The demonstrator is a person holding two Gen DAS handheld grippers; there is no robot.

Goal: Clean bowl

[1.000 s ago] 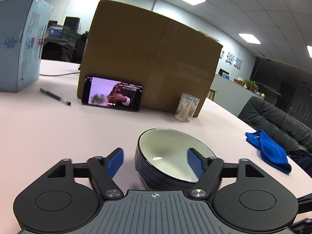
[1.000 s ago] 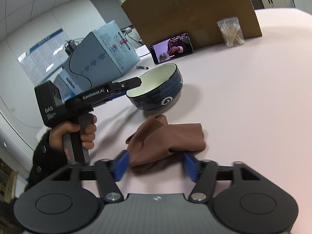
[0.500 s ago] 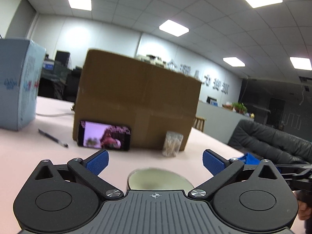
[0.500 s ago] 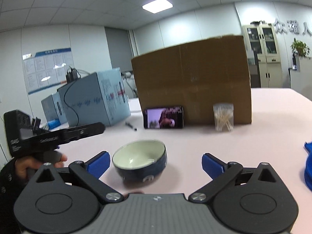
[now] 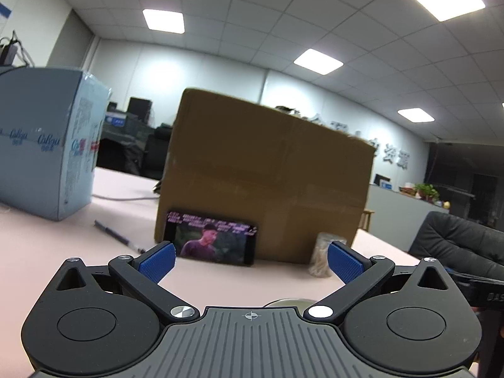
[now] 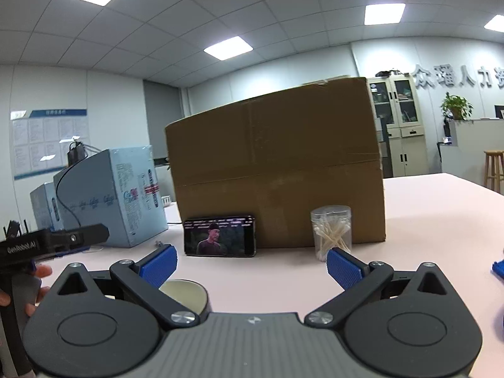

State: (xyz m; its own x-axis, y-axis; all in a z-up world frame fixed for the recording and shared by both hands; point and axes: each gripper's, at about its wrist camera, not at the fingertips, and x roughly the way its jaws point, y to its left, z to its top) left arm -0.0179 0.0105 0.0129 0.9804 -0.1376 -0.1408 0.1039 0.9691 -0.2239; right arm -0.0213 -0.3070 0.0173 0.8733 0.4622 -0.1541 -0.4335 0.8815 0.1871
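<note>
The dark blue bowl with a cream inside (image 6: 186,291) sits on the pink table, mostly hidden behind my right gripper's left arm. In the left wrist view only a sliver of its rim (image 5: 288,302) shows above the gripper body. My left gripper (image 5: 251,260) is open and empty, raised above the table. My right gripper (image 6: 250,263) is open and empty, raised too. The left gripper (image 6: 56,242) also shows at the left edge of the right wrist view, held in a hand. The brown cloth is not in view.
A large cardboard box (image 6: 277,170) stands at the back with a phone (image 6: 219,236) leaning on it and a clear jar of cotton swabs (image 6: 331,231) beside it. A light blue carton (image 5: 41,154) and a pen (image 5: 118,236) lie left. A blue cloth edge (image 6: 498,267) lies right.
Both grippers opened wide and lifted away. The left gripper let go of the bowl's rim. The right gripper left the brown cloth, which dropped out of view.
</note>
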